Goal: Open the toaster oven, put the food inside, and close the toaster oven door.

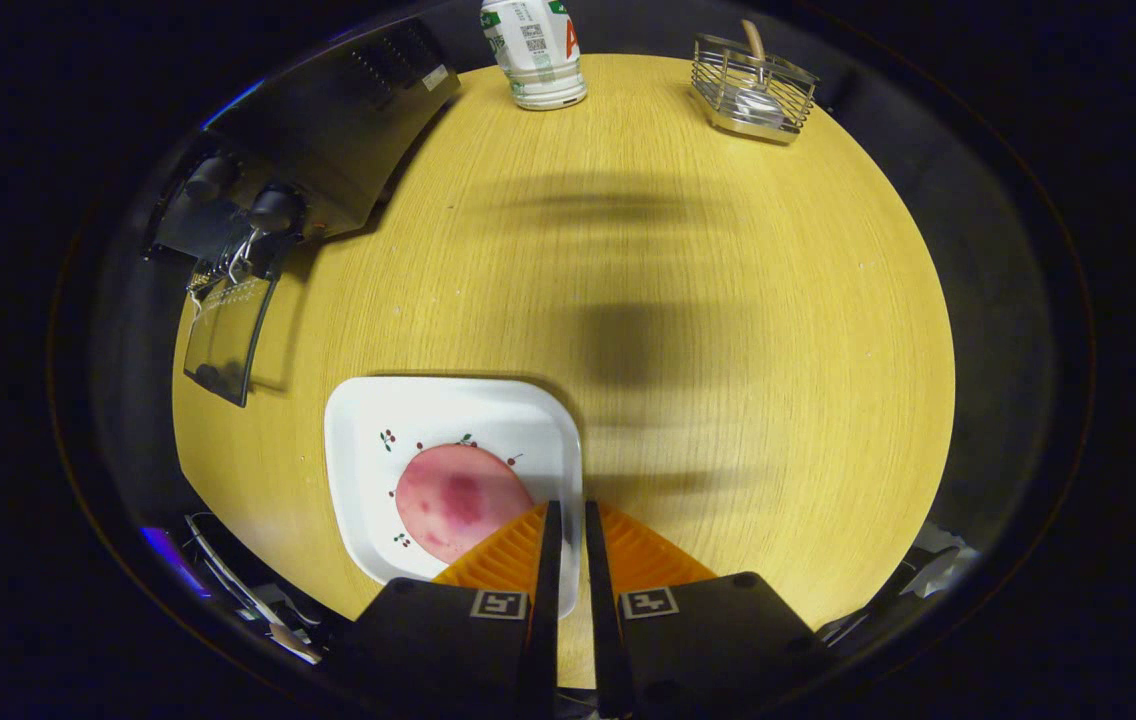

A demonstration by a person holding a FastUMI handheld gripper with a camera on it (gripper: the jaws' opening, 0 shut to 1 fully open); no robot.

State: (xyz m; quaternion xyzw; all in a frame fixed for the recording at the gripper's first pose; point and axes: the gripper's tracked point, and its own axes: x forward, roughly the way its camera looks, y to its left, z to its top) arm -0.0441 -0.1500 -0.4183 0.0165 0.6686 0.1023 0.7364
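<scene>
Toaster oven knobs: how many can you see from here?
2. Both sit on the toaster oven front panel, above its open door: one knob farther out, one knob nearer the table. More may be hidden. The gripper fingers are nearly closed, holding nothing.

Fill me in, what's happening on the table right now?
A person's handheld gripper hangs over the plate's near edge, fingers nearly closed with nothing between them. The pink food still lies on the plate, just left of the fingers. The oven sits far left with its door already dropped open. A bottle and a wire basket stand beyond.
</scene>
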